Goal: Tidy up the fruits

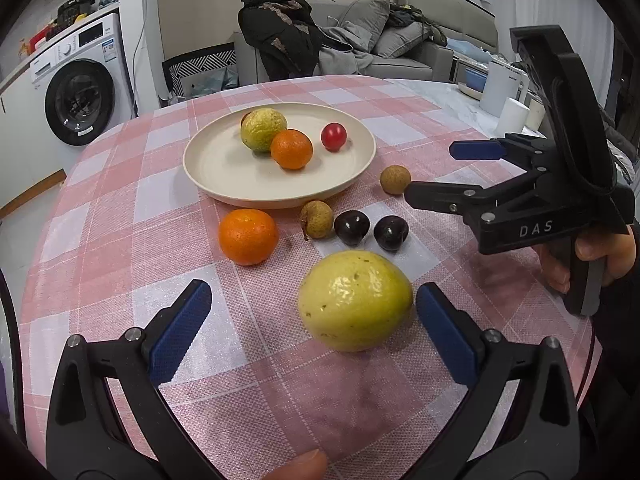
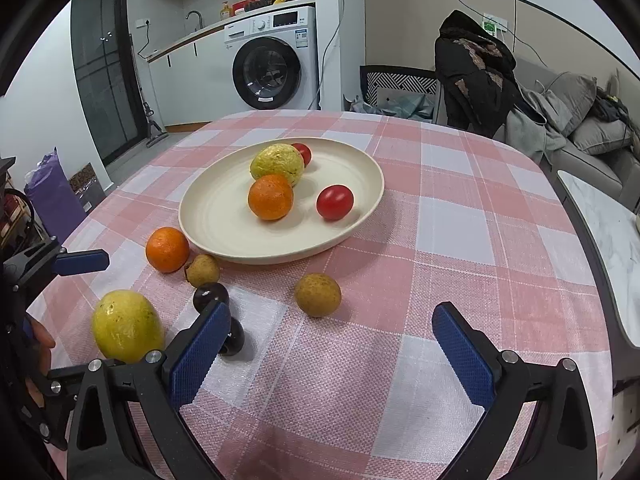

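A cream plate holds a yellow-green fruit, an orange and a red tomato; a second tomato peeks from behind in the right wrist view. On the cloth lie an orange, two brown longans, two dark cherries and a big yellow fruit. My left gripper is open, the yellow fruit between its fingers, near the right one. My right gripper is open and empty, by a longan.
The round table has a pink and white checked cloth. A washing machine, a chair draped with a dark coat and a grey sofa stand behind. A white side table is at the right.
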Tool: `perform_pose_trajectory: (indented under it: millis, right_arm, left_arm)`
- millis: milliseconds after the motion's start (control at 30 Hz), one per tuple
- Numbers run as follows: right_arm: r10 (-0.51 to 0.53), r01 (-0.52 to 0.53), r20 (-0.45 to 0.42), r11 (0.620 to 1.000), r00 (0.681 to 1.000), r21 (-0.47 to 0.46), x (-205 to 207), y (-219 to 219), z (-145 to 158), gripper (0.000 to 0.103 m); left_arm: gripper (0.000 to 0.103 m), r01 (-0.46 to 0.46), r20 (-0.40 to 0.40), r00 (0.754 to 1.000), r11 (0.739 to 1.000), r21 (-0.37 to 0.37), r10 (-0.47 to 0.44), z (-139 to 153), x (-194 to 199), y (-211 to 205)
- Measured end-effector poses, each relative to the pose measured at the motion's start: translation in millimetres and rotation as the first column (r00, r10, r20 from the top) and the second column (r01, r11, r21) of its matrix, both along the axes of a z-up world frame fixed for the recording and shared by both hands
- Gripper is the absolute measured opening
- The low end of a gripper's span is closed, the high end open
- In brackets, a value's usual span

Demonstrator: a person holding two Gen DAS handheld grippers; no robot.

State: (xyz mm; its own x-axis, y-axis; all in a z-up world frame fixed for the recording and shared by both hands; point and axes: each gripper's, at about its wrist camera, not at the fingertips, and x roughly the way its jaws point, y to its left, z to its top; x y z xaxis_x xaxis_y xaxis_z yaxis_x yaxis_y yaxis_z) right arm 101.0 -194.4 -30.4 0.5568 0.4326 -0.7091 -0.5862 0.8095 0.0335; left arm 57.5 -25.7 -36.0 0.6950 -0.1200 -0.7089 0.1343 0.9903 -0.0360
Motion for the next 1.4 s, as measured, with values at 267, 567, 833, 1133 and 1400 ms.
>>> perform_pose_trajectory:
  millis: [267, 567, 833, 1133, 1400]
  right_arm:
    - [-0.004, 0.004, -0.006, 1.0, 1.0, 0.0, 1.6, -0.5, -1.0, 0.103]
    - [-0.012, 0.012, -0.004, 1.0, 1.0, -0.004, 1.8, -1.4, -1.1, 0.103]
    - [-0.031, 0.03, -0.027, 0.999, 0.999, -0.036, 8.0, -2.1, -4.5, 0.103]
    - [-0.014, 0.012, -0.075, 0.999, 0.997, -0.03, 13.3, -0.5, -7.8, 0.08]
    - [0.032, -0.035, -0.077, 0.999, 0.996, -0.035, 9.6, 8.2, -9.0, 0.061]
  left_arm:
    - [0.099, 0.026, -0.012, 1.0, 1.0, -0.011, -0.026, -3.6, 2.7, -5.0]
    - [0.057, 0.093, -0.041, 0.995, 0.995, -0.033, -0.094, -7.5, 2.7, -13.1]
    - [0.057, 0.099, -0.033, 0.994, 0.994, -0.056, -0.101, -7.7, 2.8, -11.2]
    - [0.057, 0.077, 0.005, 0.997, 0.995, -0.063, -0.077, -0.3, 1.5, -3.1]
    - [0.057, 0.066, 0.017, 0.998, 0.996, -0.068, -0.065, 2.0, -0.3, 0.6]
